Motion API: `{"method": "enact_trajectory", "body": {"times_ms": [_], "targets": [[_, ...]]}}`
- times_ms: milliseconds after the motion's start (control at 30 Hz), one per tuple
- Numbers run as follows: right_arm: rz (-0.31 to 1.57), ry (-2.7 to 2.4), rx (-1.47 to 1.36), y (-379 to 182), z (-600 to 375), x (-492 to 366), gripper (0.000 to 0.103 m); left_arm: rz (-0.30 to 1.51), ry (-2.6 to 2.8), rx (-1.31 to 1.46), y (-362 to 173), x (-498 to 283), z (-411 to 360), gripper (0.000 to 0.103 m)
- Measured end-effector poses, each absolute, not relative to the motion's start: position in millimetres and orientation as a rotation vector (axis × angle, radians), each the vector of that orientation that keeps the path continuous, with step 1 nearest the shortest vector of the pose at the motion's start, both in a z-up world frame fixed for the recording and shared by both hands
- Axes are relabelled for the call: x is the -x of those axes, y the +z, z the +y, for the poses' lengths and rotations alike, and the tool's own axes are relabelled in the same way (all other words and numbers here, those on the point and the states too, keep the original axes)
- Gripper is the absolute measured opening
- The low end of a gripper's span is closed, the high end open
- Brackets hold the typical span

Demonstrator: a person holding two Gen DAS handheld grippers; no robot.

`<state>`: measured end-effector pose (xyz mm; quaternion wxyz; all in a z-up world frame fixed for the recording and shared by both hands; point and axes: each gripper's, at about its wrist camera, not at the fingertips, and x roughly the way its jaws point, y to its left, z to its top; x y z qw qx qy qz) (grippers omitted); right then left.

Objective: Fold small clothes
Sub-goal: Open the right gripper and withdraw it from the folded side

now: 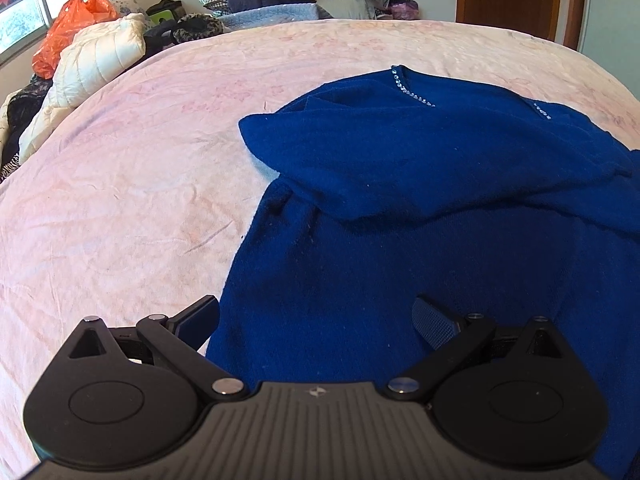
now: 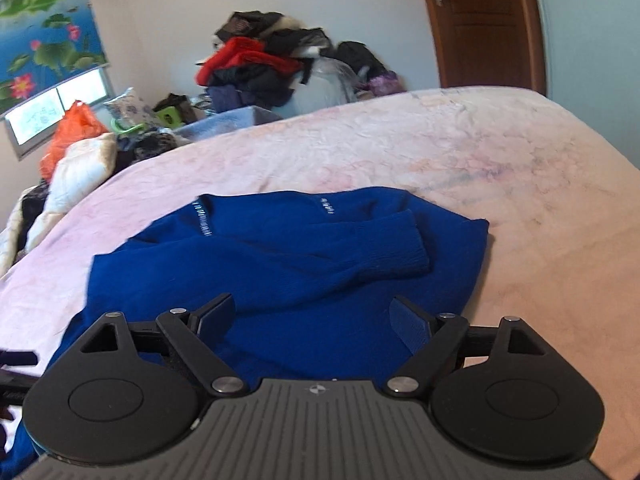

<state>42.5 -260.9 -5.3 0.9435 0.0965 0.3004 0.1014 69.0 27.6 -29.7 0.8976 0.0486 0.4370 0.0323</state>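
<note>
Lying on a pale pink floral bedspread [image 2: 460,148]: royal-blue knit sweater [image 2: 280,264], sleeves folded inward. Beyond it, heaped clothes [image 2: 264,68], brown wooden door [image 2: 484,24]. Left gripper [image 1: 316,322], right gripper [image 2: 312,320]: jaws wide, empty.

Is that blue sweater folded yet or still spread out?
Partly folded: the blue sweater has one sleeve laid across its chest, body still spread on the bed.
</note>
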Motion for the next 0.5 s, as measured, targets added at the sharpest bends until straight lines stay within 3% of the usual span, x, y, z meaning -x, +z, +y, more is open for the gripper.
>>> {"method": "enact_trajectory", "body": {"times_ms": [500], "targets": [[0.58,0.383,-0.292,33,-285,78,0.098,0.896,0.027,-0.125,-27,-37,24,0.103]]}}
